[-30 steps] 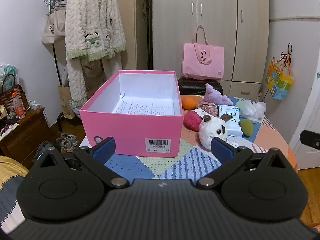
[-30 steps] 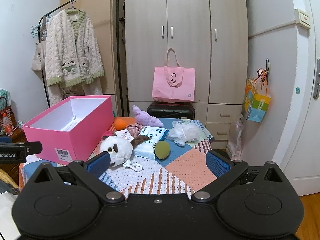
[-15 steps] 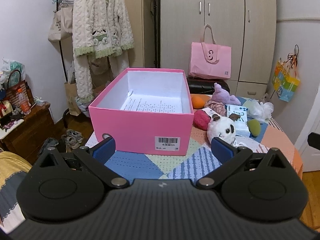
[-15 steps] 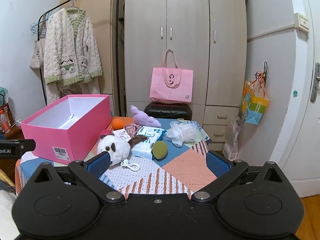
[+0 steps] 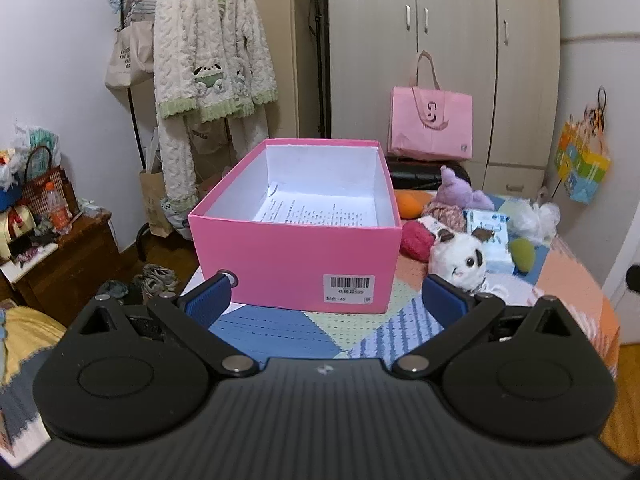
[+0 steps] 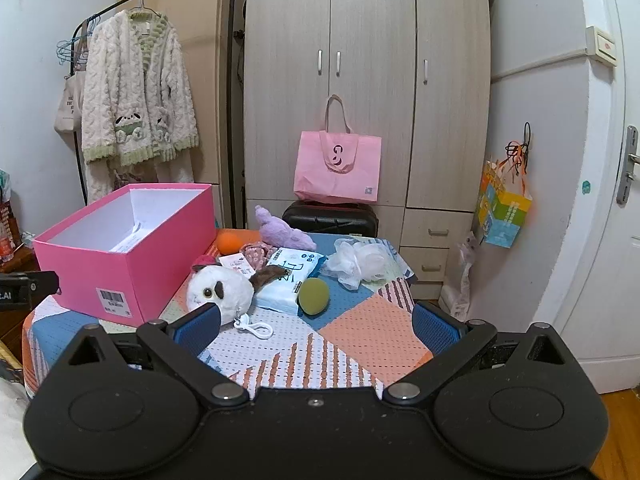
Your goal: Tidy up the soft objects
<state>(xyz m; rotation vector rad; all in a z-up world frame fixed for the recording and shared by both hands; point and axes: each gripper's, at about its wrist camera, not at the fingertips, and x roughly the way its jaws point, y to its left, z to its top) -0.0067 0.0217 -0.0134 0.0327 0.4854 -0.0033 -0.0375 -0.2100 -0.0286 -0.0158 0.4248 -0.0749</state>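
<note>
we've got both grippers held wide open with nothing in them, left gripper (image 5: 326,300) facing the glossy pink cardboard box (image 5: 294,256), which holds just a printed sheet. right gripper (image 6: 316,326) hangs over the quilted patchwork tablecloth (image 6: 360,332). the soft stuff sits beside the box: fuzzy white plush (image 6: 220,290), egg-shaped green sponge (image 6: 314,296), purple plush (image 6: 282,234), frilly white mesh pouf (image 6: 356,258), crinkly wipes pack (image 6: 290,276).
</note>
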